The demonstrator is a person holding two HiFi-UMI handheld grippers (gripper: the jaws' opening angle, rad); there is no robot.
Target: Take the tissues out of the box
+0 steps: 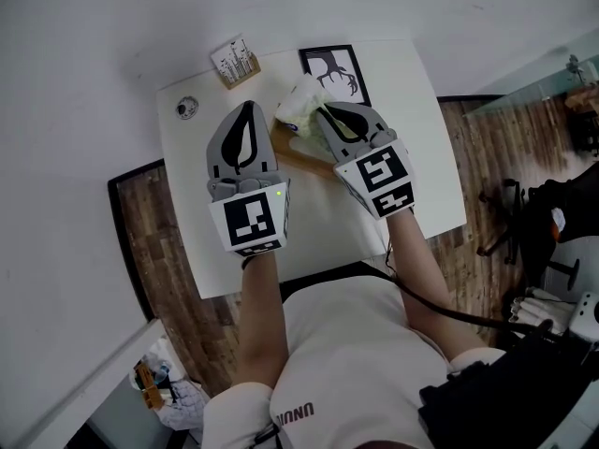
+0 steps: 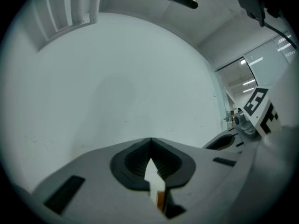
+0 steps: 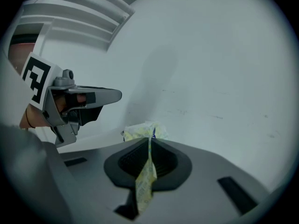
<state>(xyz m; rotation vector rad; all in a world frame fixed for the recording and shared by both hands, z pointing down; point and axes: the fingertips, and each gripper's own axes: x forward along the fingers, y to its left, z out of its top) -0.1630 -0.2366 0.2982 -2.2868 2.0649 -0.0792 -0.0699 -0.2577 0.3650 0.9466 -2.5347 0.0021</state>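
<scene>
My right gripper (image 1: 324,112) is shut on a pale yellow patterned tissue (image 3: 145,181), which runs down between its jaws and bunches up just past the tips. In the head view the tissue (image 1: 299,103) stands crumpled above a brown wooden box (image 1: 298,153), which is mostly hidden under the grippers. The left gripper (image 1: 248,110) hovers beside it to the left, over the white table (image 1: 187,213), shut with nothing held. In the left gripper view its jaws (image 2: 150,141) meet at the tip. Table and a sliver of brown show through the gap lower down.
At the back of the table stand a small card holder on a wooden base (image 1: 234,62) and a black-and-white framed picture (image 1: 333,69). A small round object (image 1: 186,108) lies at the back left. Wooden floor surrounds the table, and dark equipment (image 1: 552,223) stands at the right.
</scene>
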